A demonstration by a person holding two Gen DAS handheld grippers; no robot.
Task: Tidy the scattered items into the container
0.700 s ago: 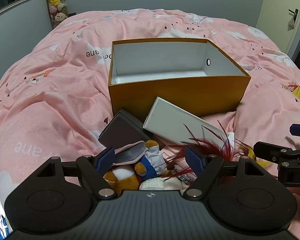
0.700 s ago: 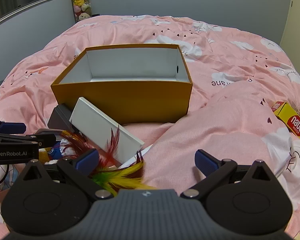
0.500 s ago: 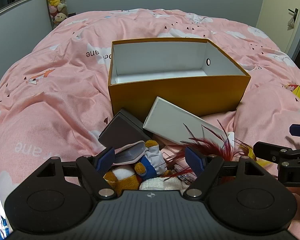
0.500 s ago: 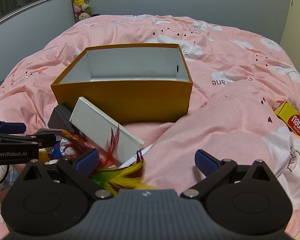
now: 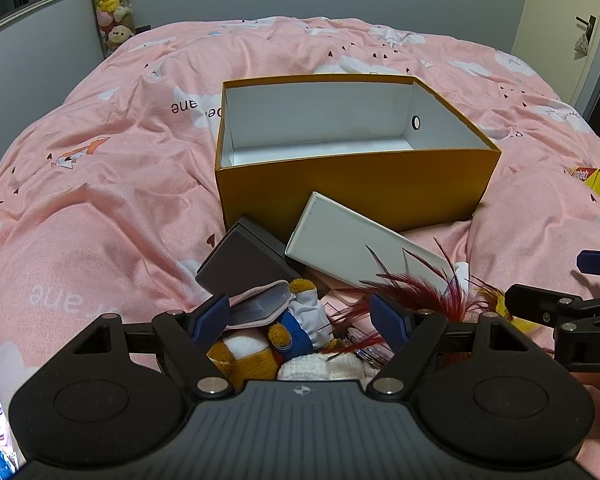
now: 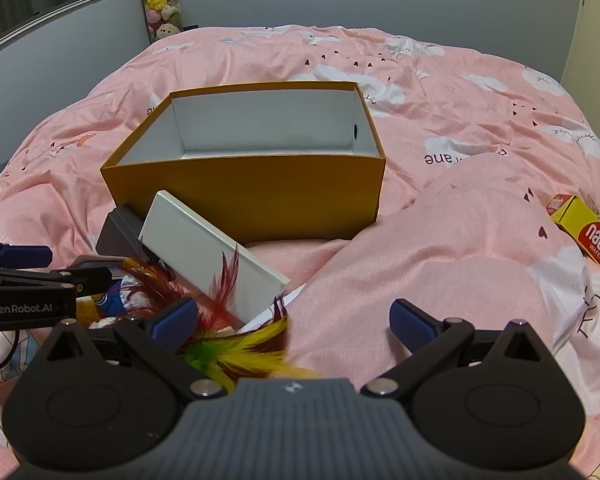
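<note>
The box (image 5: pixel 352 196) is matt cardboard, mustard outside, white inside. The duvet (image 5: pixel 100 208) is soft, creased pink cloth. The white carton (image 5: pixel 352 248) looks smooth card. The plush (image 5: pixel 256 348) is fuzzy fabric; the feathers (image 6: pixel 236 352) are wispy. The wafer pack (image 6: pixel 588 232) is glossy.

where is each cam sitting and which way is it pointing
Left wrist: rides the left gripper, angled down over the plush toy toward the orange box; its open fingers show, and the right gripper's tip at the frame's right.
Right wrist: rides the right gripper, angled down over the feathers and pink duvet; its open fingers show, and the left gripper at the frame's left.
Shared: orange box, white box, dark box, wafer pack.
</note>
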